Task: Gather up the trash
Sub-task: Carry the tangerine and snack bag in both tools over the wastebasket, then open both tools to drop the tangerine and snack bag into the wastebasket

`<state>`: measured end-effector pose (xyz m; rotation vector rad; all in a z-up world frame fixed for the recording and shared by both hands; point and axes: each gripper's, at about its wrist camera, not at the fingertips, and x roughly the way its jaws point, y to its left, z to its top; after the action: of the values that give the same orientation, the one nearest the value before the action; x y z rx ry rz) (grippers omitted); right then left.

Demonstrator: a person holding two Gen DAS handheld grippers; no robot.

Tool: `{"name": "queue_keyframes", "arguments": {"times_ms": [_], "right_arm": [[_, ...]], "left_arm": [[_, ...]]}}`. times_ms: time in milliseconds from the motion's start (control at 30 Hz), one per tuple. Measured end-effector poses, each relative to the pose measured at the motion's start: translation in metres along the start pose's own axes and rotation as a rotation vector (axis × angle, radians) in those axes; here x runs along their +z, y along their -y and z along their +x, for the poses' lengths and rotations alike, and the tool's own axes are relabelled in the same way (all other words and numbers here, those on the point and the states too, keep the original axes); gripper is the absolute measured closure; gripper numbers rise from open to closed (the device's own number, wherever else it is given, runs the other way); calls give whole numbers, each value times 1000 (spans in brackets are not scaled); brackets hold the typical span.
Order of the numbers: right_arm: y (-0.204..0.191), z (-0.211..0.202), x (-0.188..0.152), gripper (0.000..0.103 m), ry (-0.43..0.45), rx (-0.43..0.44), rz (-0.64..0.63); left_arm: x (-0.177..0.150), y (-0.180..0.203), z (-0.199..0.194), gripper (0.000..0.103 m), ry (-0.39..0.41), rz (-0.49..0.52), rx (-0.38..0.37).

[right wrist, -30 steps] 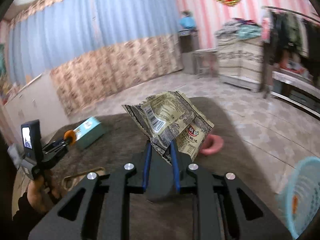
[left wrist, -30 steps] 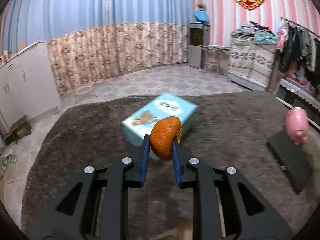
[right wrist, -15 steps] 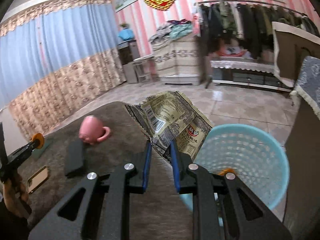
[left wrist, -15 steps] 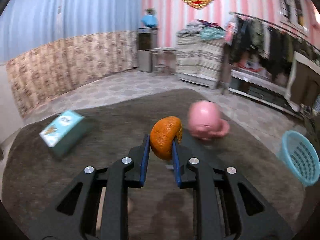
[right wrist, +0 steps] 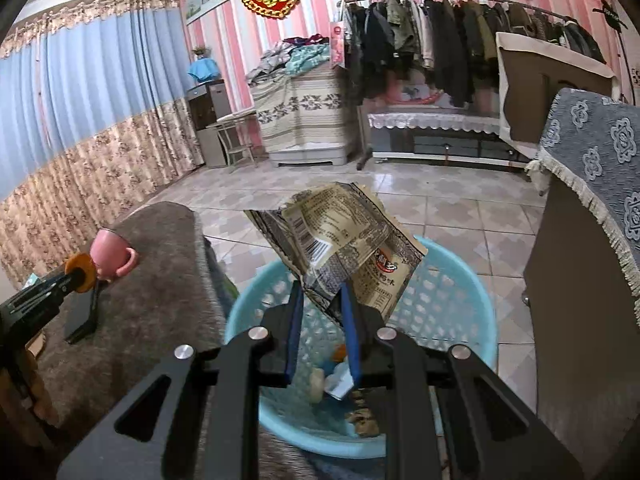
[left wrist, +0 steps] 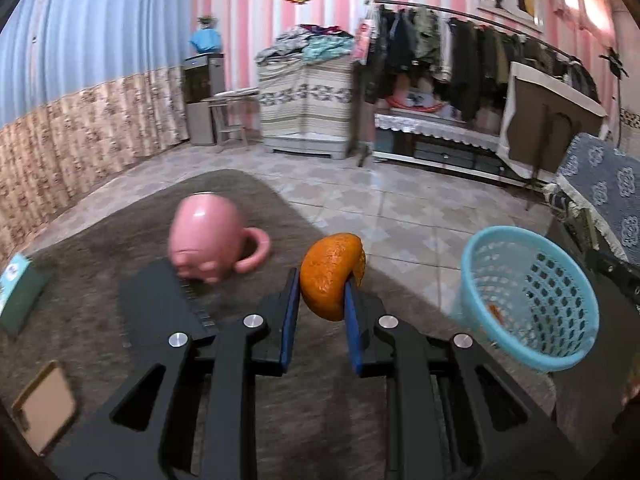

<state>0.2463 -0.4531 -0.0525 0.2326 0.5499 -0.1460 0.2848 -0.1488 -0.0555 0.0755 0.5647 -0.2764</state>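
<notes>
My left gripper (left wrist: pixel 320 280) is shut on a piece of orange peel (left wrist: pixel 330 274) and hangs over the brown-covered table (left wrist: pixel 100 248). A light blue mesh basket (left wrist: pixel 532 300) stands on the floor to its right, past the table's edge. In the right wrist view, my right gripper (right wrist: pixel 320 292) is shut on a crumpled snack wrapper (right wrist: pixel 344 240), held directly above that basket (right wrist: pixel 456 280), which holds several scraps. The left gripper with its peel (right wrist: pixel 82 266) shows at the far left of that view.
A pink mug (left wrist: pixel 212 236) rests on a black flat case (left wrist: pixel 160 300) on the table, with a teal box (left wrist: pixel 18 292) and a phone (left wrist: pixel 44 404) further left. A cloth-draped cabinet (right wrist: pixel 592 216) stands right of the basket. Tiled floor lies beyond.
Both grippers swung right, each keeping its load. The left passed from the teal box to the mug and basket. The right came from over the table to above the basket.
</notes>
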Motion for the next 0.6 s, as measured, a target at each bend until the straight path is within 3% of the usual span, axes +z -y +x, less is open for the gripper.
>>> {"name": "queue_keyframes", "arguments": {"times_ms": [400, 600], "right_arm": [[28, 11, -16, 83, -27, -73, -19], [61, 6, -20, 83, -2, -100, 64]], "left_arm": [[9, 96, 52, 83, -54, 124, -152], [11, 148, 67, 82, -42, 197, -235]]}}
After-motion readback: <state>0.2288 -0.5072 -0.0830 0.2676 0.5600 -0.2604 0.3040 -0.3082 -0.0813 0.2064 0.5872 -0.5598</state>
